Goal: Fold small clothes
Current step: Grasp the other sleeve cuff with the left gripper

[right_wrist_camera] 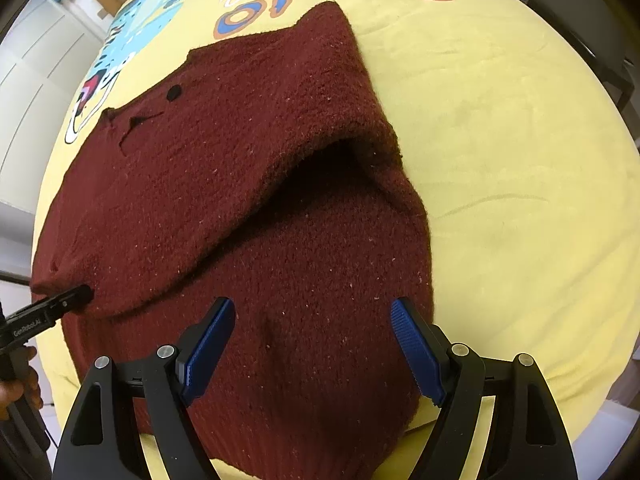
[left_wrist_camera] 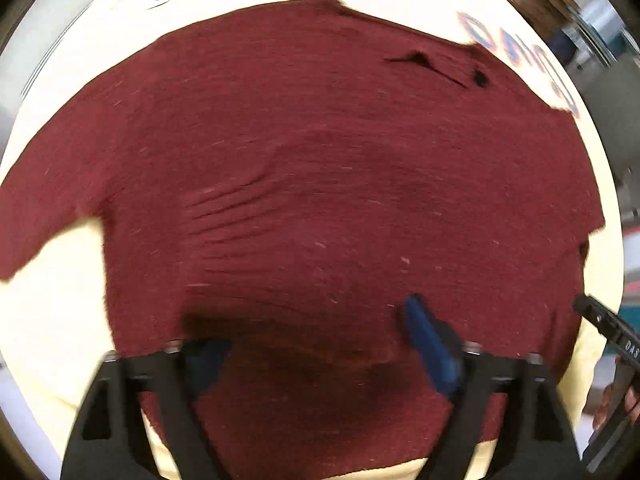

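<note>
Two grippers are hanging over one maroon knitted sweater [right_wrist_camera: 224, 184], which we are seeing spread on a yellow bedsheet [right_wrist_camera: 520, 160] printed with a cartoon and blue-and-orange lettering [right_wrist_camera: 320, 4]. Our left gripper [left_wrist_camera: 316, 344] is pointing down at the knit with its blue pads [left_wrist_camera: 430, 344] standing wide apart; nothing is lying pinched between them, only flat fabric below. The left wrist view is smeared, so we cannot tell whether the fingertips are touching the cloth. Our right gripper [right_wrist_camera: 312, 344] is also standing released, its ribbed blue pads [right_wrist_camera: 414, 348] well apart above the sweater's lower part. In the right wrist view, one side of the garment is lying folded over the body, leaving a dark pocket under the raised fold. We are seeing a black button [right_wrist_camera: 174, 92] near the neckline. A hand [right_wrist_camera: 18, 384] is holding the left gripper's handle at the picture's left edge.
</note>
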`<state>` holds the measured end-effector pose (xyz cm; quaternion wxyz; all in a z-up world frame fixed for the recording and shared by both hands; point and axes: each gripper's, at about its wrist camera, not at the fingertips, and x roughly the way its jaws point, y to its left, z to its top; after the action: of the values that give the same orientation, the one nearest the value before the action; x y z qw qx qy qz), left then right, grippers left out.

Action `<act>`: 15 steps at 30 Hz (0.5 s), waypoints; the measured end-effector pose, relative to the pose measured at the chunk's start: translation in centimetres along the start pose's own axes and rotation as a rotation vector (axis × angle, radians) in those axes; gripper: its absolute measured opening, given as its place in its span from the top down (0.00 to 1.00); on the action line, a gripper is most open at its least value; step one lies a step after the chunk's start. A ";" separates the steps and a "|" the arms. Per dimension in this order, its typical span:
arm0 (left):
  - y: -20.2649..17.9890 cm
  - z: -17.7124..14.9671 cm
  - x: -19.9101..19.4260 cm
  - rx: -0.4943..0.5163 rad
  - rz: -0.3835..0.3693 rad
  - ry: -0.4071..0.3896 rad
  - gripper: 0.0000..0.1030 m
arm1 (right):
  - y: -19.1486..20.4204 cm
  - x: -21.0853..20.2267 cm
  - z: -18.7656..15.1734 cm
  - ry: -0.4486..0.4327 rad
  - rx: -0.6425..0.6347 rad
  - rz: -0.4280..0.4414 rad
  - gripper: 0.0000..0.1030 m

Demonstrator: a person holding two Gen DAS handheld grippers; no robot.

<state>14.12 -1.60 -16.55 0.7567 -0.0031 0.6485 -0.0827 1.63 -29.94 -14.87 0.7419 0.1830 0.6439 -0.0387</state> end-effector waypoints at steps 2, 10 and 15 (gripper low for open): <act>1.4 0.2 -0.2 -0.040 -0.023 0.001 0.09 | 0.0 0.0 0.0 -0.001 0.000 -0.002 0.21; 5.0 3.5 -2.1 -0.093 -0.010 -0.061 0.02 | -0.1 -0.2 -0.1 -0.004 -0.006 -0.016 0.20; 3.9 4.3 -0.1 -0.089 -0.047 -0.021 0.03 | -0.1 -0.5 0.0 -0.005 -0.003 -0.021 0.20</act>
<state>18.81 1.80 -16.17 0.7605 -0.0527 0.6432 -0.0717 1.49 -30.12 -14.46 0.7433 0.1751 0.6440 -0.0458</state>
